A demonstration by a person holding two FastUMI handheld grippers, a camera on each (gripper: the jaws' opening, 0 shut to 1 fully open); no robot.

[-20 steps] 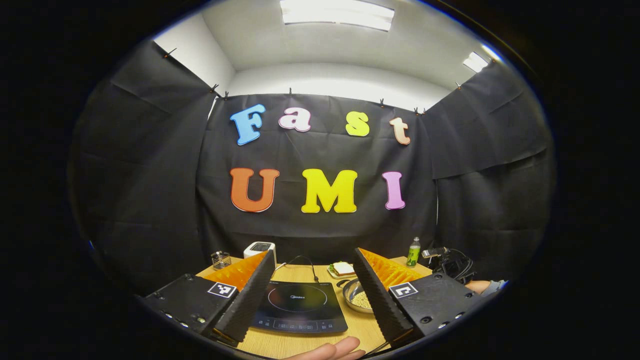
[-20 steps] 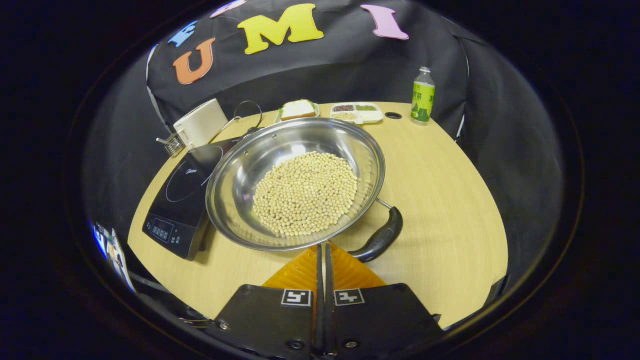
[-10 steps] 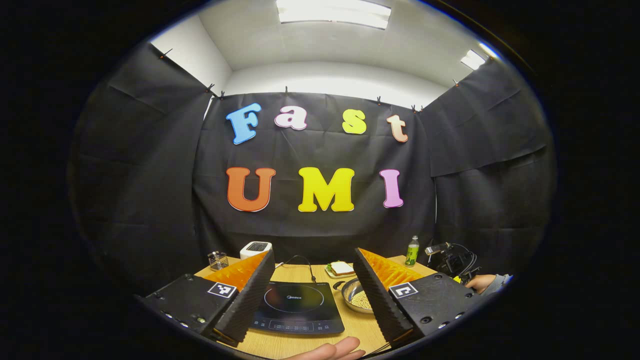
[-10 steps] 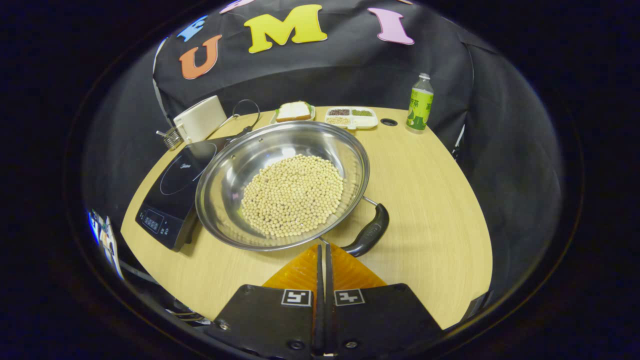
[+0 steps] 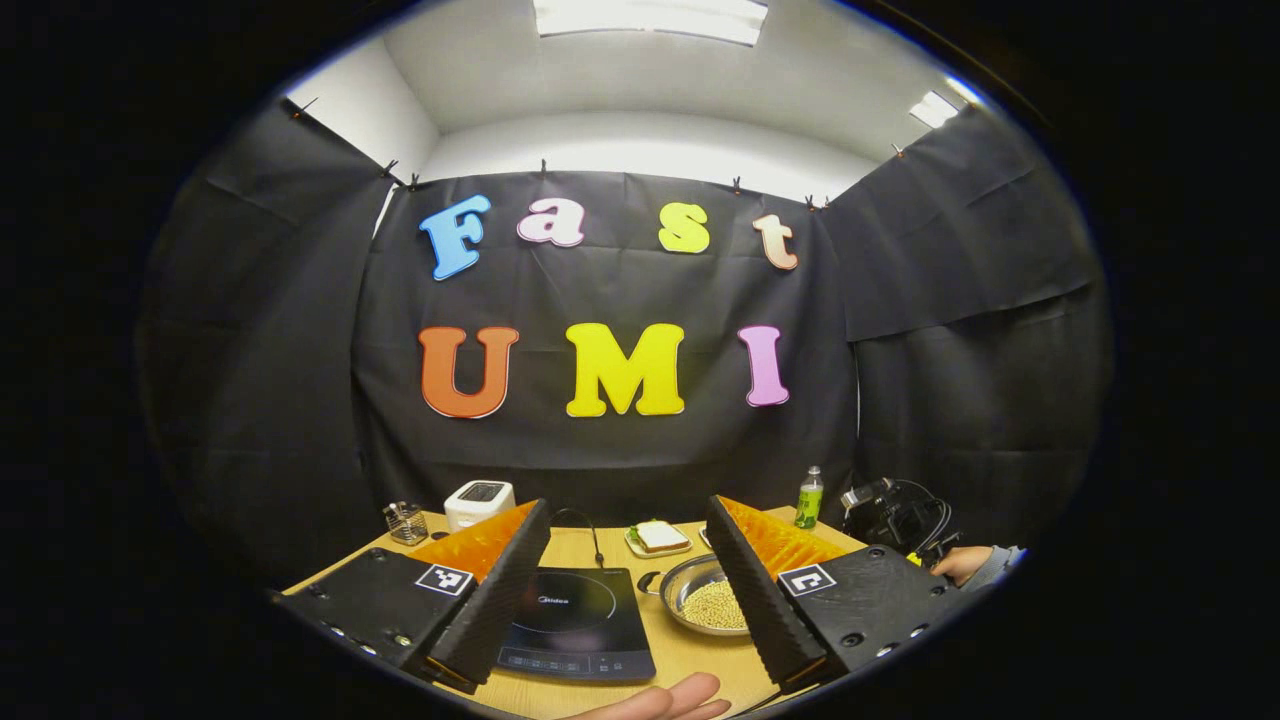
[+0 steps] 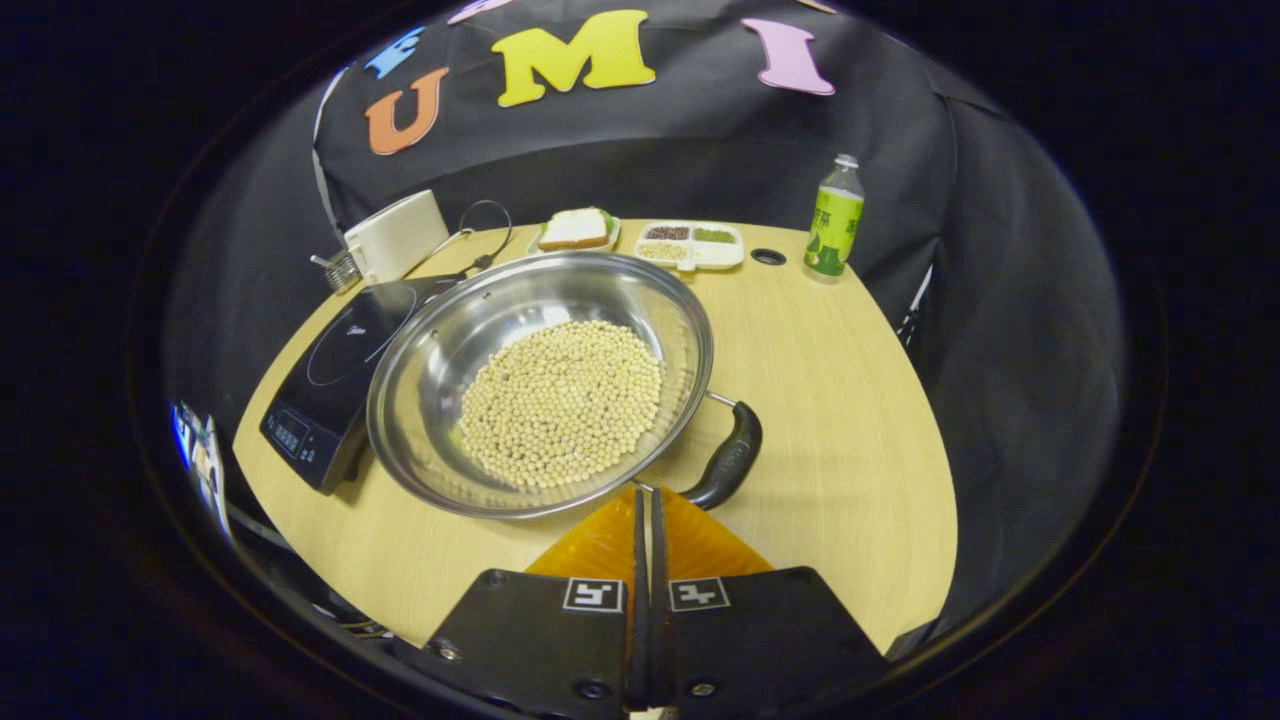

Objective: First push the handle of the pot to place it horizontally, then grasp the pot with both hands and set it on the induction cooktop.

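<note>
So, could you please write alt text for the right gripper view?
A steel pot of pale beans sits on a wooden table, its black handle just beyond the closed right hand-held gripper. An induction cooktop lies beside it on the left.

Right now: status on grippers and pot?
Left gripper open, held high. Right gripper shut, empty, by pot handle. Pot beside cooktop. Nothing between them.

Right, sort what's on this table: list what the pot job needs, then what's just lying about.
Needed:
pot of beans
pot handle
induction cooktop
right gripper, shut
left gripper, open

Lying about:
green bottle
bread plate
divided tray
white appliance
wire basket
</note>
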